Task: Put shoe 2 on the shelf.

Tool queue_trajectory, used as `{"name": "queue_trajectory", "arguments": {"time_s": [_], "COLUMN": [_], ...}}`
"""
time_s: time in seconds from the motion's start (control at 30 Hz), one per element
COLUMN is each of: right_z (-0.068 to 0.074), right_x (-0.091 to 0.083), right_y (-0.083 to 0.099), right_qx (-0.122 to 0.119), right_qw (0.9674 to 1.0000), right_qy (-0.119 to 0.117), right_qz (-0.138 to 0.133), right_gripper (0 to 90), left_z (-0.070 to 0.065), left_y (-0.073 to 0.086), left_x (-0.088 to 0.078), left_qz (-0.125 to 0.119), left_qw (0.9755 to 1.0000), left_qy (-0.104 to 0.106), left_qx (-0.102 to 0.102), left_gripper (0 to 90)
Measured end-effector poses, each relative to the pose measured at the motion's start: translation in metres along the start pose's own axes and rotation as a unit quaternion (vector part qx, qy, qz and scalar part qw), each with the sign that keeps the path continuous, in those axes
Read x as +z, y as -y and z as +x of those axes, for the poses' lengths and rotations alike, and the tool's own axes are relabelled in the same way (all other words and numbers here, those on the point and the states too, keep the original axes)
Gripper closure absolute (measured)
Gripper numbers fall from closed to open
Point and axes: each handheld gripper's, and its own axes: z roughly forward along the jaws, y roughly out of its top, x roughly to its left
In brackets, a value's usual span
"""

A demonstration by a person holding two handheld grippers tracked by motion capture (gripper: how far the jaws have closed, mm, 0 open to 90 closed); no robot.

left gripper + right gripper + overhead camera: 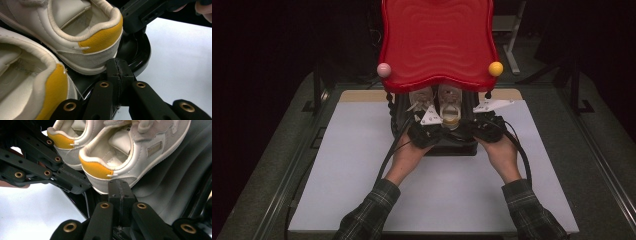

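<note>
Shoes on black stand, both grippers at the heels, jaws pinched together, holding nothing.
High view: left gripper (pixel 428 131) and right gripper (pixel 486 126) under the red tray (pixel 437 40), shoes (pixel 441 102) between them on the bench (pixel 362 165). Left gripper view: shut jaws just below the yellow heel tab (pixel 103 38). Right gripper view: same. Open wide before gripping a heel, I'd say.

Left tool (pixel 424 131) jaws pressed together, right tool (pixel 486 127) likewise; both forearms reach forward, seemingly level.
</note>
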Motion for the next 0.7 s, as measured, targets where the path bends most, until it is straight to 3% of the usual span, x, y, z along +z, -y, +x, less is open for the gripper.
{"name": "queue_trajectory", "arguments": {"time_s": [0.27, 0.47, 0.7], "right_z": [0.0, -0.001, -0.003], "right_x": [-0.007, -0.02, -0.035], "right_y": [0.003, 0.006, 0.025], "right_qx": [0.003, 0.01, 0.015], "right_qw": [0.9999, 0.9996, 0.9995], "right_qy": [-0.007, -0.022, -0.026], "right_qz": [-0.007, -0.013, -0.009], "right_gripper": [89.3, 79.1, 65.7], "left_z": [-0.002, -0.005, -0.01], "left_y": [0.002, 0.01, 0.024], "left_x": [-0.013, -0.028, -0.051], "left_qz": [0.003, 0.008, 0.015], "left_qw": [0.9999, 0.9997, 0.9991], "left_qy": [0.013, 0.023, 0.037], "left_qx": [-0.003, -0.006, -0.014], "left_gripper": [81.9, 71.0, 48.8]}}
